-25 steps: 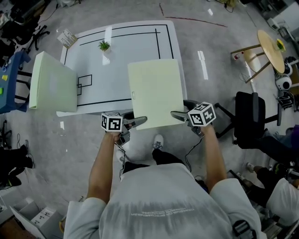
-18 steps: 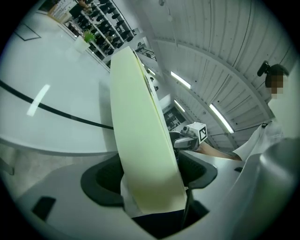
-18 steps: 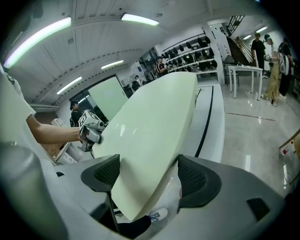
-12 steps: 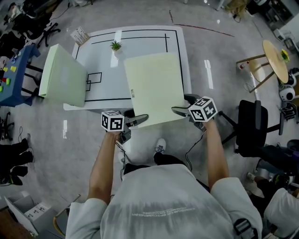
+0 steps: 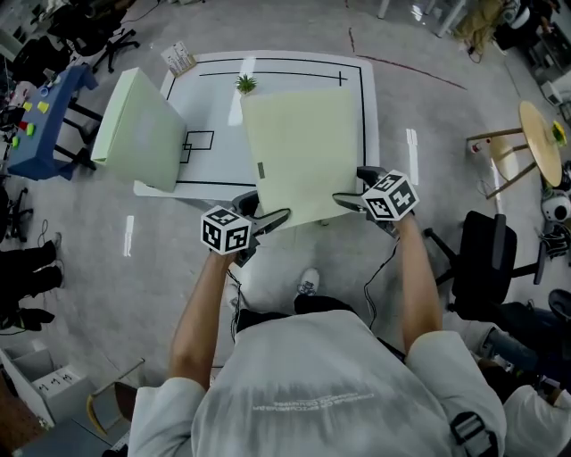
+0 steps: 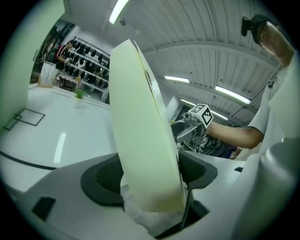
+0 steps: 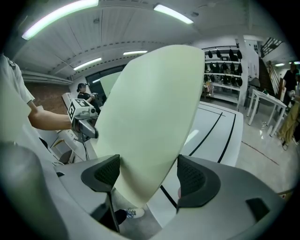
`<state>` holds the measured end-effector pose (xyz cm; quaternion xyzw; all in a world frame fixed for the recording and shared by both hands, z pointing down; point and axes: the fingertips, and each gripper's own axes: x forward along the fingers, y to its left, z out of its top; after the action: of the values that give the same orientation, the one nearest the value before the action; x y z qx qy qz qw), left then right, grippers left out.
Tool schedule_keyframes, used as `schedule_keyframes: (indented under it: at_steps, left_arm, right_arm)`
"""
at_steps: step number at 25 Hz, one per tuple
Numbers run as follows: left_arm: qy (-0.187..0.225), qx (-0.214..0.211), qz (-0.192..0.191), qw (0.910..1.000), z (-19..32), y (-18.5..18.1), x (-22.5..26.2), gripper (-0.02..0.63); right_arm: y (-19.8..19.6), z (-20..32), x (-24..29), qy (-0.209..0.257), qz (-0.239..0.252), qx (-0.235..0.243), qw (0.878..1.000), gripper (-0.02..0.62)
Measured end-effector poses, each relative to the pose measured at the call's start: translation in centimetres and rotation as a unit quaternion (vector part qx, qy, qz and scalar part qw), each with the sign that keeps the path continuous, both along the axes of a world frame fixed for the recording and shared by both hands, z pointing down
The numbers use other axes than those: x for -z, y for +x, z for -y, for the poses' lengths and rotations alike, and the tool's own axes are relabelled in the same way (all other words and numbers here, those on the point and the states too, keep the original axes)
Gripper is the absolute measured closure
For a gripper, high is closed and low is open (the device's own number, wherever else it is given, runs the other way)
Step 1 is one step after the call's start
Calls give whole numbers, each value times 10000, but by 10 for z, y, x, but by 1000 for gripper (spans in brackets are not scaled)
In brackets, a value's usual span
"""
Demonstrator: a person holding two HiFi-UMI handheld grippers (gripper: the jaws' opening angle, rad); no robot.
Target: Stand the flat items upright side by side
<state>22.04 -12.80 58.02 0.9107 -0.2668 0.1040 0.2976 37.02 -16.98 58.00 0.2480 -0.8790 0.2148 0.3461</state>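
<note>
The left gripper and right gripper each clamp a lower corner of the pale folder, now carried farther over the table, apparently tilted steeper; a second folder stands upper left

place: lab or workshop | signs: bare concrete floor; line-marked white table at 12 o'clock; office chair at 3 o'clock; ceiling strip lights

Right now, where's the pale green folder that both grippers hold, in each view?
Head view: pale green folder at centre, held at its near corners by left gripper and right gripper.
Left gripper view: folder at centre, edge-on between the jaws.
Right gripper view: folder at centre, broad face showing, between the jaws.
Shared landmark: white table with black lines, behind the folder in all three.
</note>
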Motion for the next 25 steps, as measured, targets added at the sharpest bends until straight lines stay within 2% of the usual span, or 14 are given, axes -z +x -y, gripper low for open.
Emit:
schedule_keyframes:
  at_steps: [5, 10, 18, 22, 25]
  left_arm:
    - [604, 323, 452, 9966, 8, -13, 3, 239]
    - [1035, 693, 834, 9887, 9, -22, 1, 239]
    - [1669, 1286, 1125, 9711, 5, -18, -4, 239]
    - [1938, 1505, 1476, 9581, 3, -8, -10, 239]
    - [1990, 1534, 1615, 9544, 2, 3, -11, 246]
  right_arm:
    - [-15, 19, 0, 215, -196, 369, 9989, 209]
    - [-28, 31, 2, 592, -338, 664, 9955, 209]
    - [-31, 44, 0, 1138, -404, 1027, 9874, 209]
    - [-25, 51, -4, 1285, -659, 1269, 9814, 209]
    - [-18, 59, -7, 1331, -838, 1458, 9767, 210]
